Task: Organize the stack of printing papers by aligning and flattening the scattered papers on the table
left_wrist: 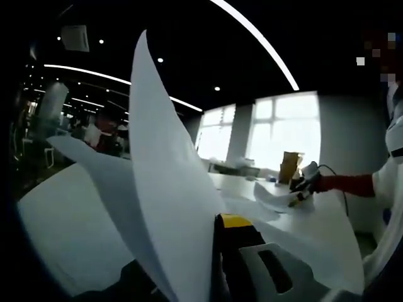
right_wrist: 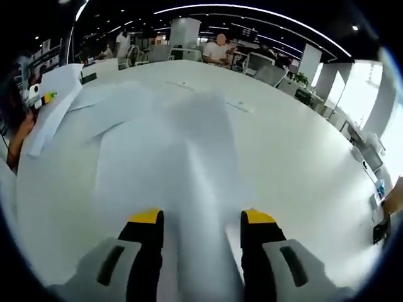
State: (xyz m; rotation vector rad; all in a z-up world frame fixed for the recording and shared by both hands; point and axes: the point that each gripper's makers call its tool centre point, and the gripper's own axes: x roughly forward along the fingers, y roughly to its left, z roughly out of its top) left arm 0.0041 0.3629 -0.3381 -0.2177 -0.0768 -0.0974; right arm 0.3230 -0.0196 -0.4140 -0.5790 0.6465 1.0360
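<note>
White printing papers (right_wrist: 151, 126) lie scattered and overlapping on the white table (right_wrist: 302, 157). In the left gripper view, a few sheets (left_wrist: 164, 189) stand up bent in front of the lens. My left gripper (left_wrist: 211, 223) is shut on them; one yellow-tipped jaw shows and the sheets hide the other. It also appears at the far left, the left gripper (right_wrist: 38, 95) holding lifted paper (right_wrist: 53, 110). My right gripper (right_wrist: 201, 220) has its jaws apart, with a raised ridge of paper running between them. Across the table the right gripper (left_wrist: 301, 187), on a red sleeve, sits at a curled sheet (left_wrist: 274, 198).
The table (left_wrist: 63, 233) stretches wide, with bare surface to the right of the papers. A brown box (left_wrist: 289, 165) stands at its far end near bright windows. People sit at desks (right_wrist: 217, 47) beyond the table. Small items (right_wrist: 376, 189) lie by the right edge.
</note>
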